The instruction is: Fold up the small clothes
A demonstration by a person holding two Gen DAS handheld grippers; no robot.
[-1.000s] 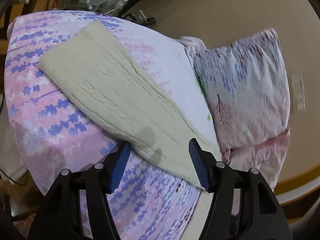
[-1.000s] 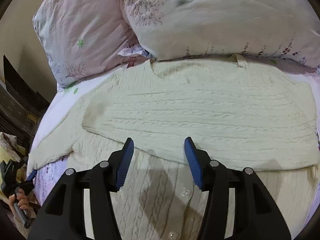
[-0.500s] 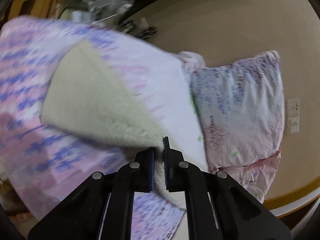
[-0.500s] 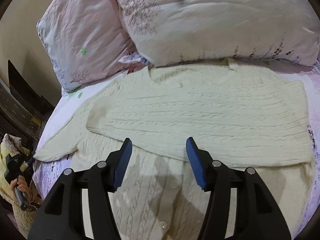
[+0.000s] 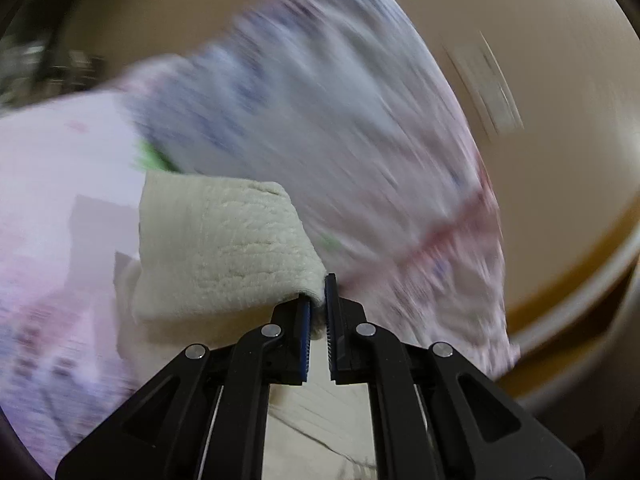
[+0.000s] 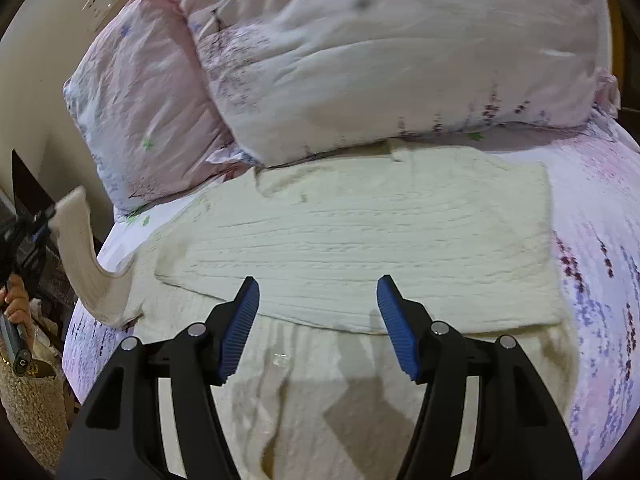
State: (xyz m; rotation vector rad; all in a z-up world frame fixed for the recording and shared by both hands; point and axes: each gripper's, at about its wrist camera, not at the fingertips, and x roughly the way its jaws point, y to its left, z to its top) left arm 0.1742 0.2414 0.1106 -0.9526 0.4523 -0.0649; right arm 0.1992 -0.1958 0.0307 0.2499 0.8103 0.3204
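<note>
A cream cable-knit cardigan (image 6: 360, 248) lies on the floral bed, one side folded over its body. My left gripper (image 5: 318, 300) is shut on the cuff of its left sleeve (image 5: 224, 248) and holds it lifted off the bed; the raised sleeve (image 6: 86, 264) and that gripper (image 6: 38, 220) show at the left of the right wrist view. My right gripper (image 6: 318, 296) is open and empty, hovering above the cardigan's button front near the folded edge.
Two floral pillows (image 6: 360, 72) lie against the head of the bed, right behind the cardigan. The pink and purple sheet (image 6: 600, 240) extends to the right. A wall with a socket plate (image 5: 488, 88) is behind the pillows. A woven basket (image 6: 28, 400) stands at the left.
My left gripper closed on the sleeve cuff and lifted it off the bed, swinging toward the pillows. My right gripper stayed open and drew back slightly.
</note>
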